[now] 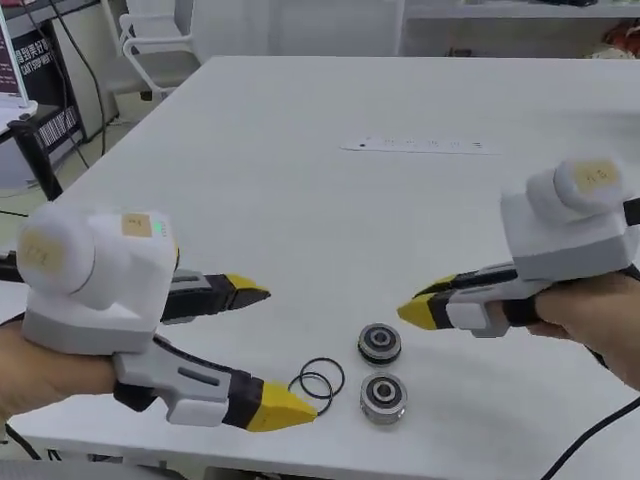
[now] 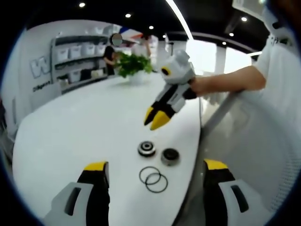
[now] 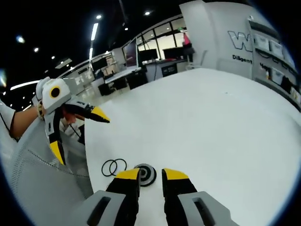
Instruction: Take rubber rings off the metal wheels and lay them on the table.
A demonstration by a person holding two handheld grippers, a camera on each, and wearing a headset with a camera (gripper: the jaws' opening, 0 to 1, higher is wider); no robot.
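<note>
Left claw (image 1: 290, 351): jaws spread wide, holding nothing, above the near edge of the table (image 1: 300, 180).
Right claw (image 1: 405, 308): jaws drawn close together on nothing (just a slim gap in its own view), tip pointing toward the wheels.
Wheels: two, side by side but apart, the far wheel (image 1: 380, 343) and the near wheel (image 1: 383, 397). Whether either has rubber on its rim is too small to tell.
Rings (image 1: 318, 380): two thin black loops, overlapping, flat on the table just left of the near wheel.
Hidden: in the right gripper view one wheel (image 3: 146, 174) is partly covered by that claw's jaws.
Strip (image 1: 420, 146): pale, farther back; its marks are unreadable.
</note>
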